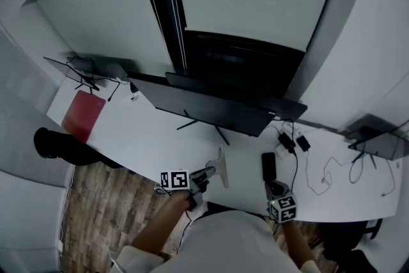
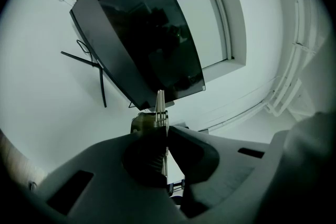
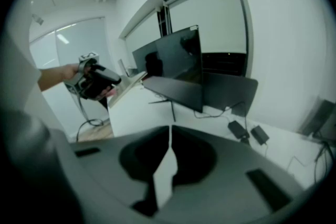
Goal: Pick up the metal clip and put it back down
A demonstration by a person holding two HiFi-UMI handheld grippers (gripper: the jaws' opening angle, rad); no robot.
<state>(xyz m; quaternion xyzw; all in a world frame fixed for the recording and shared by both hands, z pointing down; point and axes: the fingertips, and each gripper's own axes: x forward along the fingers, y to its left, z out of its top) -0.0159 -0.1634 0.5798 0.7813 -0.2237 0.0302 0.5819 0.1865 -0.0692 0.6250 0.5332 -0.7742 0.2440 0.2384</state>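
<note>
Left gripper view: my left tongs [image 2: 165,132] clamped on the metal clip [image 2: 160,108], monitor [image 2: 142,34] behind. Right gripper view: my right tongs [image 3: 170,136] closed together, empty.

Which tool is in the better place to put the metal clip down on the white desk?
Left. The left tool is shut on the metal clip, close to the white desk. The right tool is shut and empty.

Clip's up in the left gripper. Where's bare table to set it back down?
Widest bare table: between the red mat and the monitor stand, left of the metal clip. A narrower gap lies between clip and phone. Crowded right of the phone: adapters and cables.
</note>
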